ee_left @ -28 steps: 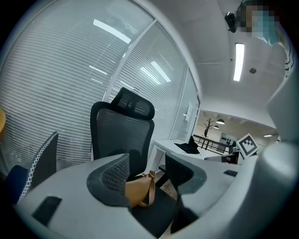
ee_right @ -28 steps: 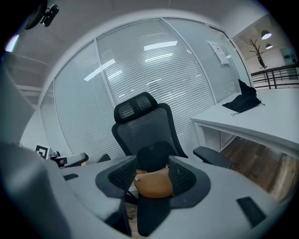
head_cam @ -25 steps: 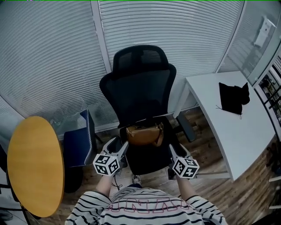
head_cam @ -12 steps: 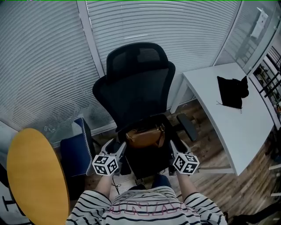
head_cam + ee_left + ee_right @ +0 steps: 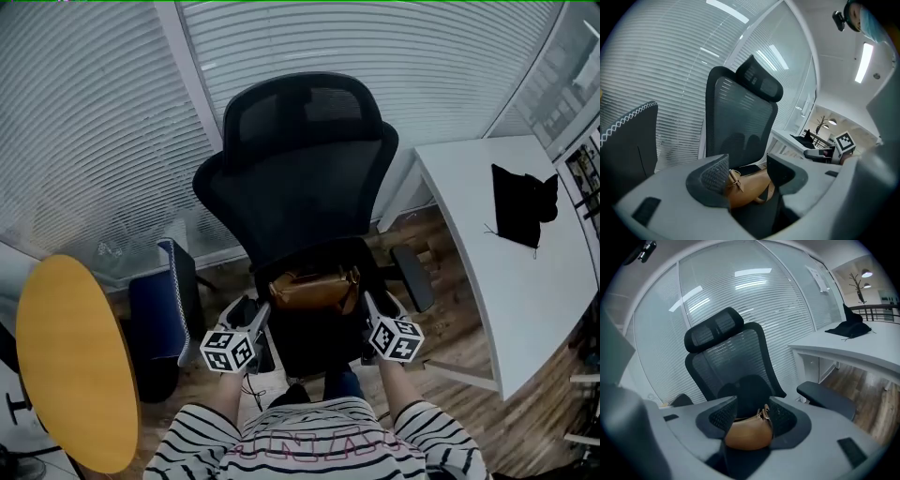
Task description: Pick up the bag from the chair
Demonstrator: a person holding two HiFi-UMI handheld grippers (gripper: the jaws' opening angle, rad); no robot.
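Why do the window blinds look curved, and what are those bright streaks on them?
Head view: the wide lens bows the blinds and the white desk. Left and right gripper views: the same bulge; the streaks look like ceiling lamps mirrored in glass.

Striped shirt [image 5: 319, 442]; grey left tongs [image 5: 265, 307] and right tongs [image 5: 367, 302], black-and-white marker cubes [image 5: 228, 350].
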